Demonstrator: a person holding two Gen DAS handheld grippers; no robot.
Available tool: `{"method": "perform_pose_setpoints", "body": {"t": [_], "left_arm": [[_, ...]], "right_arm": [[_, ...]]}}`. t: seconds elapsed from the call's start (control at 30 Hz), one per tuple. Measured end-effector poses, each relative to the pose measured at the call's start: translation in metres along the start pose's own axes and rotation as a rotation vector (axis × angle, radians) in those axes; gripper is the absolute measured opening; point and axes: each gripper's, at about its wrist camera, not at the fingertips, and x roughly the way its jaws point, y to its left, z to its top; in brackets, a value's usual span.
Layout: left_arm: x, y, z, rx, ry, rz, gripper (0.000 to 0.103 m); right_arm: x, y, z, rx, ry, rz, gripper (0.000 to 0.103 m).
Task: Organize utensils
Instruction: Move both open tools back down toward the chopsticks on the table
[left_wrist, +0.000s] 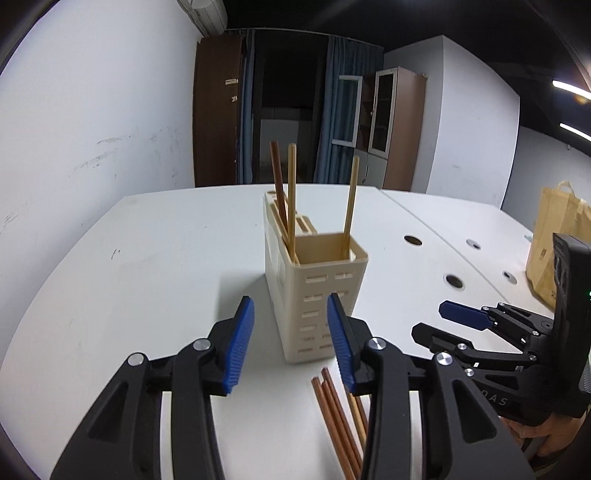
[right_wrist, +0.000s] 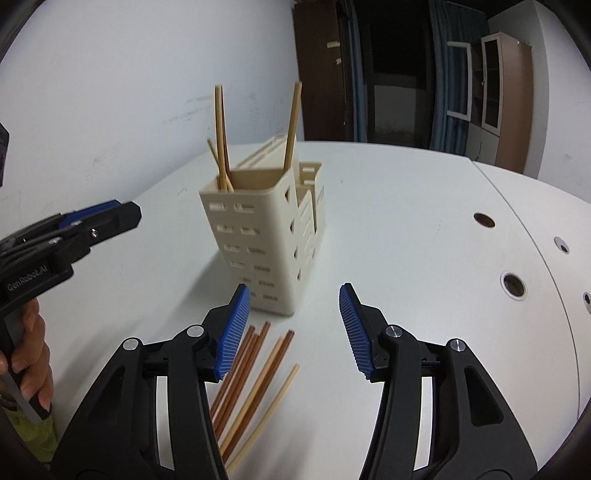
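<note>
A cream slotted utensil holder (left_wrist: 317, 291) stands upright near the middle of the white worktop (left_wrist: 177, 258). Three chopsticks already stand in it (left_wrist: 291, 195): a dark one and a pale one lean together at one side of the open compartment, and another pale one (left_wrist: 351, 199) leans at the opposite side. The rest of the loose chopsticks (right_wrist: 255, 376), dark brown and pale mixed, lie fanned out flat on the worktop just in front of the holder, toward the near edge.

The left gripper (left_wrist: 291, 339) hangs over the worktop with its jaws apart and nothing between the blue pads; the holder shows through the gap beyond them. The right gripper (right_wrist: 295, 328) is likewise parted and empty, tilted down over the fan of chopsticks, with its left pad above the dark sticks.

Judging by this, the sorting is partly done and the step in hand is the approach for another pick. The next move seems to call for lowering one gripper until its pads straddle a single stick, most easily the pale one lying apart at the edge of the fan (right_wrist: 273, 402), then closing across its width. Because the sticks lie flat and some are touching, a neighbour may be pinched along with it. The stick must then be raised upright and dropped into the open compartment.
</note>
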Motion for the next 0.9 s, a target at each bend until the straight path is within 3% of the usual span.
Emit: {"method": "perform_pose_setpoints", "body": {"t": [0.53, 0.9], "left_arm": [[0.069, -0.006, -0.033, -0.016, 0.312, -0.080, 0.040], [0.102, -0.009, -0.052, -0.030, 0.420, -0.094, 0.040]], "right_arm": [[0.049, -0.006, -0.033, 0.065, 0.249, 0.020, 0.048], [0.075, -0.005, -0.047, 0.096, 0.343, 0.026, 0.048]]}}
